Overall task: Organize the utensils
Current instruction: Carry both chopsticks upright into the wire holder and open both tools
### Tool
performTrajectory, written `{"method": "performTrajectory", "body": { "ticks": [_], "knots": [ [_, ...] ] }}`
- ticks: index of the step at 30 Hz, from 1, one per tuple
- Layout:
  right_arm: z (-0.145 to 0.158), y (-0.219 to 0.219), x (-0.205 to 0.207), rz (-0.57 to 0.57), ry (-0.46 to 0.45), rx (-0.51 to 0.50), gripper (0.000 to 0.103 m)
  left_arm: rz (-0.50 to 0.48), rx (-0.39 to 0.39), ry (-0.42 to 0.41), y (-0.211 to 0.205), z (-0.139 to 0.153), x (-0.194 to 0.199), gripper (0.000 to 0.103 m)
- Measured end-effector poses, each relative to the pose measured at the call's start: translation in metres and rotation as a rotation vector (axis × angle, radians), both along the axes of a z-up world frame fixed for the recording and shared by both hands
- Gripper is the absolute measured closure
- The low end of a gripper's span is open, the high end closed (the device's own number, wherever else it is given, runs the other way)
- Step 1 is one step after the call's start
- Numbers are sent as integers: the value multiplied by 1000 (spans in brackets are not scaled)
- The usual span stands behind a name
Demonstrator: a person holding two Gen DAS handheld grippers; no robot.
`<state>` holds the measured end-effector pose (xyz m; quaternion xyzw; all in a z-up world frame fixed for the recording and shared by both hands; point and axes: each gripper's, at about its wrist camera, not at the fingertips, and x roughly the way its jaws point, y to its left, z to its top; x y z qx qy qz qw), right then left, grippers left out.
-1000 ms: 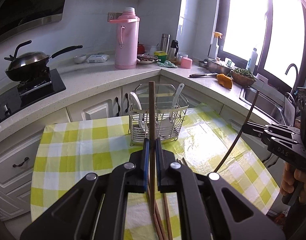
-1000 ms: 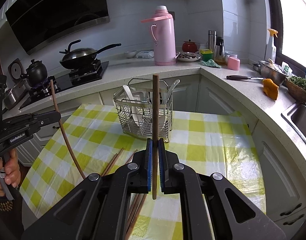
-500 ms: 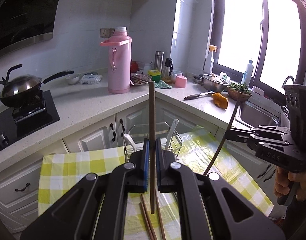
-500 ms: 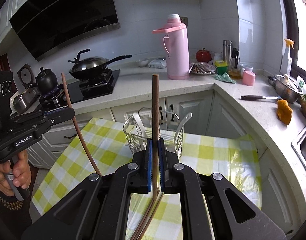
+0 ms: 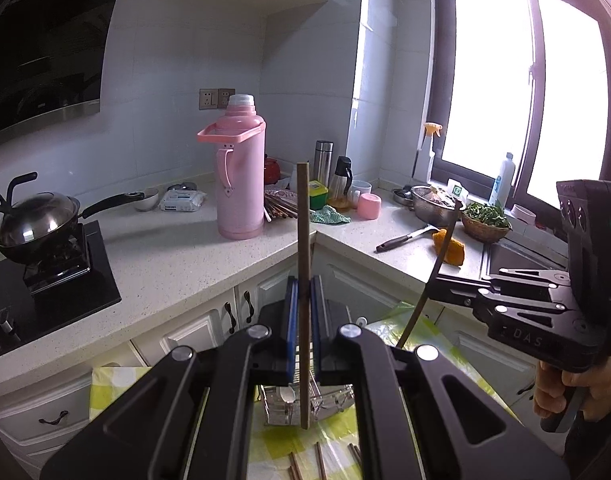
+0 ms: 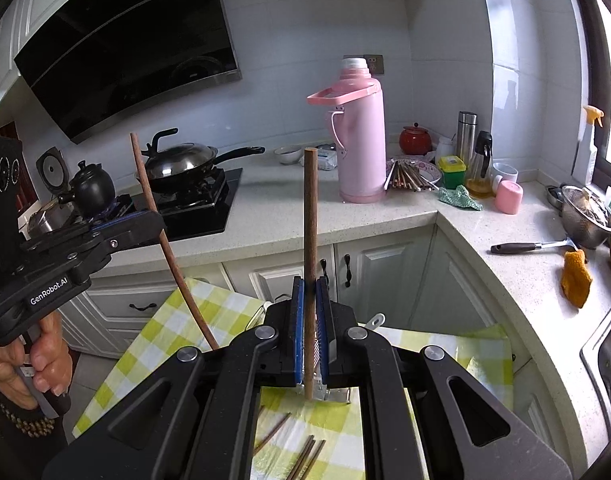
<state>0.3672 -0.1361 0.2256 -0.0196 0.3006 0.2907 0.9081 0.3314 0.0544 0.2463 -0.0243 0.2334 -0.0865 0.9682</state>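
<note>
My left gripper [image 5: 303, 286] is shut on a brown chopstick [image 5: 303, 216] that stands upright between its blue pads. My right gripper [image 6: 310, 286] is shut on a second upright chopstick [image 6: 310, 208]. Each gripper shows in the other's view, held by a hand: the right gripper [image 5: 445, 286] with its slanted chopstick [image 5: 435, 268], the left gripper [image 6: 147, 220] with its chopstick [image 6: 161, 236]. Both hang high above the wire utensil rack [image 5: 279, 404], which the fingers mostly hide. Several loose chopsticks [image 6: 305, 456] lie on the yellow checked tablecloth [image 6: 145, 340].
An L-shaped counter [image 5: 177, 252] runs behind the table. On it stand a pink thermos [image 5: 239, 184], a lidded wok [image 5: 33, 220] on a stove, a plate of chopsticks [image 6: 409, 176], a steel bowl [image 5: 433, 204] and a black-handled utensil [image 6: 521, 247]. A sink [image 5: 517, 256] lies right.
Both grippers have risen with their chopsticks. The rack and tablecloth have dropped low in both views, and the rack now sits mostly behind the fingers. Both grips are unchanged.
</note>
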Motion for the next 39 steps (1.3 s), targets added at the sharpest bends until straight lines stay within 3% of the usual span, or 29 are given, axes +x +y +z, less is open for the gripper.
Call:
{"method": "performTrajectory", "body": {
  "ticks": [16,30,39],
  "knots": [
    [-17,17,62,-16,21,9,95,33,-51,23,17,-33,69,97],
    [-103,33,80,-7,168,-7,95,26,-96,166,16,-121,103,97],
    [-127,34,85,-11,194,-18,94,23,-95,236,13,-154,115,96]
  ]
}}
